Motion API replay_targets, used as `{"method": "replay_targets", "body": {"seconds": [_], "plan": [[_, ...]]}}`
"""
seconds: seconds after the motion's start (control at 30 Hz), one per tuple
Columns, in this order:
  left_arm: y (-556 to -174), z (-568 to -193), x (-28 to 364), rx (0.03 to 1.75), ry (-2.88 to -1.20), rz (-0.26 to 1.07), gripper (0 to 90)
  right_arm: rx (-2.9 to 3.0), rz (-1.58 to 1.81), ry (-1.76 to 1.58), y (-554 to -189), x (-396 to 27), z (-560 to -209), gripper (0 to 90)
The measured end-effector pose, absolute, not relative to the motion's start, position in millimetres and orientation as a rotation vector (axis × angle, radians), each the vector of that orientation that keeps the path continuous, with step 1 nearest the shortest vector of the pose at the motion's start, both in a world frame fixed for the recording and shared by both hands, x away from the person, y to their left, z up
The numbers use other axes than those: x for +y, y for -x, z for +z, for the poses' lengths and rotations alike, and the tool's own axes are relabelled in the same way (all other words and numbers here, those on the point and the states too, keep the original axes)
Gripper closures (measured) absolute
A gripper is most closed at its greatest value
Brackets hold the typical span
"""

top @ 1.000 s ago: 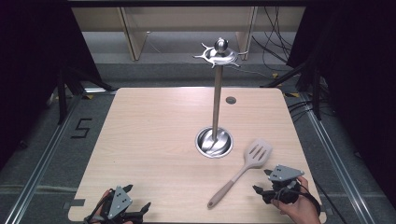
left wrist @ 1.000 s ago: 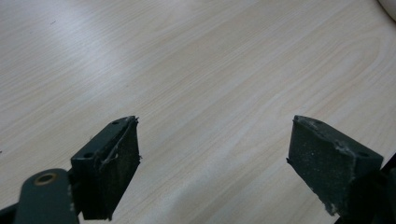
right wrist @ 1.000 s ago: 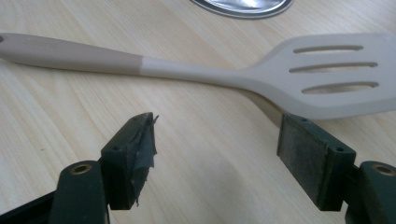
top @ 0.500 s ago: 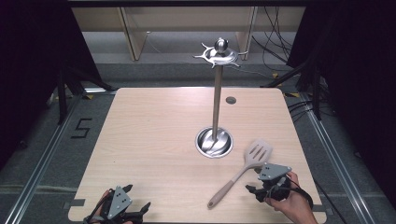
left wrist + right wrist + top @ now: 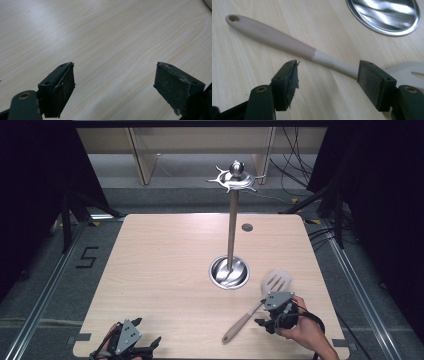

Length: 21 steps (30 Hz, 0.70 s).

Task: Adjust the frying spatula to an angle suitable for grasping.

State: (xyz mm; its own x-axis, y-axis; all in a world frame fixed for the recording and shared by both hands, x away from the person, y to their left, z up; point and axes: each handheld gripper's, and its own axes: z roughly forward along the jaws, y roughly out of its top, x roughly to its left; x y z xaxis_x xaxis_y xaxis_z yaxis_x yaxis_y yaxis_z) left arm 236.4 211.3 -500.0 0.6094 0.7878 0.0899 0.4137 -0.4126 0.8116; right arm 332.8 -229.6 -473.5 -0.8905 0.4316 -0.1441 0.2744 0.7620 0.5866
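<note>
The slotted spatula lies flat on the desk near the front right corner, its long axis running on a diagonal: the tan handle end with its hanging hole points toward the front edge, and the pale slotted blade points toward the right edge and back, ending just beside the round steel base of the utensil stand.

The right hand-held gripper sits over the spatula's neck, where the handle thins toward the blade. In the right gripper view, the spatula crosses the gap between the two black jaws slantwise rather than square to them. The jaws have just been closing a little but stand wide, one on each side of the pale neck; the right one looks to be at or just in front of the neck, the left one is clear of it. Nothing is gripped yet. A clean pinch likely calls for the jaws to be turned so that they close across the handle's width, not along it.

The left hand-held gripper rests at the front edge toward the left corner, well apart from the spatula. In the left gripper view its jaws are spread wide over bare wood with nothing between them. The right hand is much the nearer and is the one placed to lift the spatula, perhaps toward the stand's hooks at the top of the pole.
</note>
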Motion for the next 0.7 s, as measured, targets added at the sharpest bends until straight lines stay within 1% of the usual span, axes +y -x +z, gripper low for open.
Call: {"method": "replay_targets", "body": {"seconds": [0.17,0.2,0.33,0.4,0.5,0.7], "plan": [[-236.6,-499.0,212.4,0.922,-2.061,0.619,15.7,2.738,0.826,-0.472,-337.6,-216.8,-475.2,33.8],[-236.0,-500.2,211.5,0.944,-2.046,0.598,15.7,2.749,0.801,-0.443,-339.8,-211.9,-475.8,33.8],[-236.0,-500.0,211.5,0.945,-2.043,0.599,15.7,2.789,0.794,-0.397,-344.3,-203.4,-478.5,33.8],[-235.9,-500.0,211.6,0.945,-2.043,0.599,15.7,2.799,0.794,-0.426,-344.0,-202.4,-479.2,33.8],[-236.7,-499.2,212.7,0.918,-2.071,0.616,15.7,2.829,0.792,-0.383,-349.8,-201.2,-482.9,33.8],[-236.1,-500.5,210.9,0.942,-2.051,0.598,15.7,2.862,0.796,-0.382,-351.7,-200.0,-485.1,33.8]]}}
